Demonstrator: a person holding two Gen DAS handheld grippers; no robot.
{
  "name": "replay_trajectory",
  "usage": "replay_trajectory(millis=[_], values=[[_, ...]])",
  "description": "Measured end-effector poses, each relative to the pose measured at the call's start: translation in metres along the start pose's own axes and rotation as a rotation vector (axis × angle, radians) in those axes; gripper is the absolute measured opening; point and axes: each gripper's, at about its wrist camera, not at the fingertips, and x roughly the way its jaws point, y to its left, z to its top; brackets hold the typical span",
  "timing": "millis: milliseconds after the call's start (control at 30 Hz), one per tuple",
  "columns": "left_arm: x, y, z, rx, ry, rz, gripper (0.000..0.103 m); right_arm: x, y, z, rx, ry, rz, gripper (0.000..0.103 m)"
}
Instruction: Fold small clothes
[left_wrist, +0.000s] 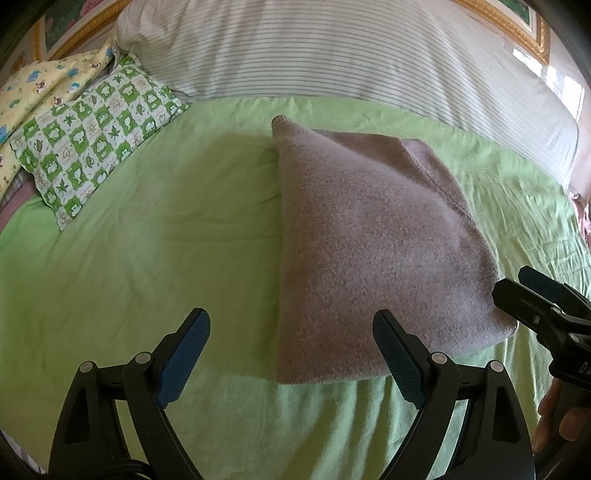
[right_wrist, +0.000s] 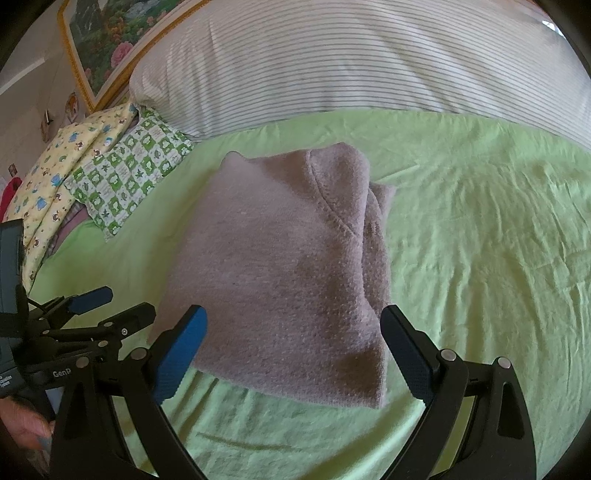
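Note:
A mauve knitted garment (left_wrist: 373, 251) lies folded into a thick packet on the green bed sheet (left_wrist: 147, 236); the same garment (right_wrist: 280, 273) fills the middle of the right wrist view. My left gripper (left_wrist: 291, 354) is open just in front of its near left corner, nothing between the fingers. My right gripper (right_wrist: 293, 350) is open too, hovering over the packet's near edge without touching it. The right gripper's tips (left_wrist: 517, 291) show at the garment's right corner in the left wrist view. The left gripper (right_wrist: 107, 306) appears at the left in the right wrist view.
A green frog-print pillow (left_wrist: 96, 147) and a yellow cartoon-print pillow (left_wrist: 44, 85) lie at the far left. A large striped bolster (left_wrist: 351, 51) runs along the back. Framed pictures (right_wrist: 110, 40) hang behind. Wrinkled sheet (right_wrist: 498, 240) spreads to the right. A hand (left_wrist: 557, 421) holds the right gripper.

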Motion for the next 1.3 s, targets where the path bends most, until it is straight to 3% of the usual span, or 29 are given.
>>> replay_trajectory(millis=[1300], values=[[0.0058,-0.0053,0.0103,0.024,-0.001,-0.015,0.091,0.0004,-0.0038,0.0084,0.009,-0.007,0.000,0.095]])
